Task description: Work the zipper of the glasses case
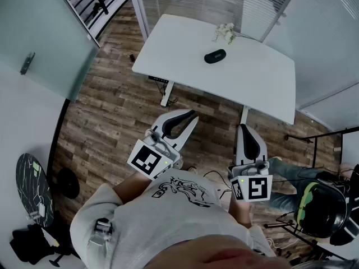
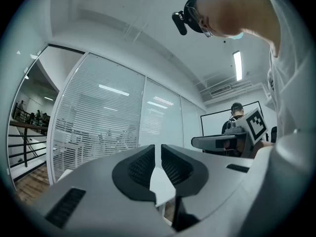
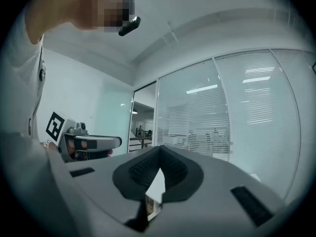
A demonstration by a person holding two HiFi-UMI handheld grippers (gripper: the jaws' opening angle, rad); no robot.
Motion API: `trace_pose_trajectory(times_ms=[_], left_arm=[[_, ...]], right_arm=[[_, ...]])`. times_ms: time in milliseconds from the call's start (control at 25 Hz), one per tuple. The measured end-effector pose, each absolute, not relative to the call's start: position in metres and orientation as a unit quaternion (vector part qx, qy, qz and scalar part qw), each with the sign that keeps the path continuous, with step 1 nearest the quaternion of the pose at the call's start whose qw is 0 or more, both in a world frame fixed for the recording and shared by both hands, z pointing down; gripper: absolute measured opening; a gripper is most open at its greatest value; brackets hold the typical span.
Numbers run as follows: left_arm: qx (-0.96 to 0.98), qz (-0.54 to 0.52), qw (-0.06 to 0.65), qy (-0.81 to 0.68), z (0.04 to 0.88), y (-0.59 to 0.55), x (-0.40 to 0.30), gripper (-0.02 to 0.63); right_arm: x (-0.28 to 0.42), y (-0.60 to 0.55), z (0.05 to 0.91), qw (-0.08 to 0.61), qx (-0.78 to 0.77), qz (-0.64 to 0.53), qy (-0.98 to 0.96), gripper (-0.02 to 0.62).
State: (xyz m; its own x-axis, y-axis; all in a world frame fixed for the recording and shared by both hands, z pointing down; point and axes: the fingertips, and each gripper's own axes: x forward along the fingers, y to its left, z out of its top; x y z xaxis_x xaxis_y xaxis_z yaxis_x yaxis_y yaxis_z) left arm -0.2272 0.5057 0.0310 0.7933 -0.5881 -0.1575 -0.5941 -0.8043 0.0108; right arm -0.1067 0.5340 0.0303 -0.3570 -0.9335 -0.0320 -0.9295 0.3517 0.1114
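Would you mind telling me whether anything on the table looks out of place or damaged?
Nothing stands out: the glasses case lies flat on the white table, a small pale object lying apart from it.

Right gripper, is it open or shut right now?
Shut: the right gripper shows its jaws touching at the tips, with nothing held between them.

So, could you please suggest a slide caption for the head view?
Standing start: left gripper and right gripper held at the chest, well short of the case on the table.
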Motion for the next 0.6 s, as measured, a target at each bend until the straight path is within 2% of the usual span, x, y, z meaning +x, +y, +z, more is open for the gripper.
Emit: trace_pose_trajectory(times_ms=[200, 440, 600], left_arm=[[-0.947, 0.08, 0.019, 0.312, 0.028, 0.504, -0.25, 0.052], [-0.946, 0.064, 0.002, 0.317, 0.034, 0.494, -0.281, 0.052], [-0.945, 0.069, 0.014, 0.319, 0.037, 0.486, -0.294, 0.052]], right_arm=[[-0.13, 0.53, 0.021, -0.01, 0.563, -0.057, -0.824, 0.005], [-0.158, 0.518, 0.018, -0.012, 0.56, -0.06, -0.826, 0.005], [-0.167, 0.512, 0.023, -0.01, 0.561, -0.051, -0.826, 0.005]])
